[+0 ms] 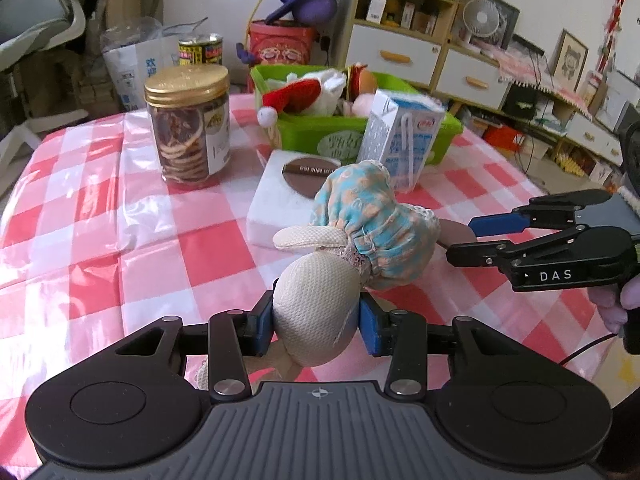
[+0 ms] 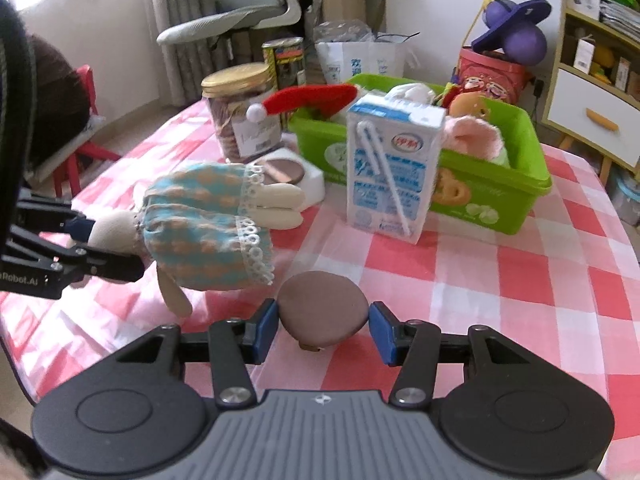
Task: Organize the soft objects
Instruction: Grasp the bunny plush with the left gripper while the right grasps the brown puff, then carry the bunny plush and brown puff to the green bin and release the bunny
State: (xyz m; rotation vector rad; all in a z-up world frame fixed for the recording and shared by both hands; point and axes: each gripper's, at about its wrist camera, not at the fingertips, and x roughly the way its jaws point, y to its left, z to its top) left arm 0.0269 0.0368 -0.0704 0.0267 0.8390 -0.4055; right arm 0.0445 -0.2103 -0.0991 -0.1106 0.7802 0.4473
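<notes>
The left gripper [image 1: 316, 322] is clamped on the cream mesh head of a rag doll [image 1: 360, 236], its blue pads [image 1: 262, 326] sunk into the stuffing on both sides, so the doll hangs clear of the tablecloth [image 1: 100, 200] with its blue-and-peach dress and legs trailing toward the right gripper [image 2: 323, 326]. That gripper has a brown rounded piece [image 2: 323, 312], probably part of the doll, between its jaws; the left pad touches it, the right one seems just shy, so a firm grip cannot be confirmed. The doll looks light, limp and compressible: it will sag and swing from one point, and the head or torso is the soundest hold, since the lace-edged dress would slip. Beyond it stand one milk carton [image 2: 394, 168], one white box [image 1: 280, 196] and two containers, a gold-lidded jar [image 1: 188, 124] and a can behind it, then one green bin [image 2: 480, 184] already holding a Santa-hatted plush [image 1: 308, 92] and at least two more soft toys.
</notes>
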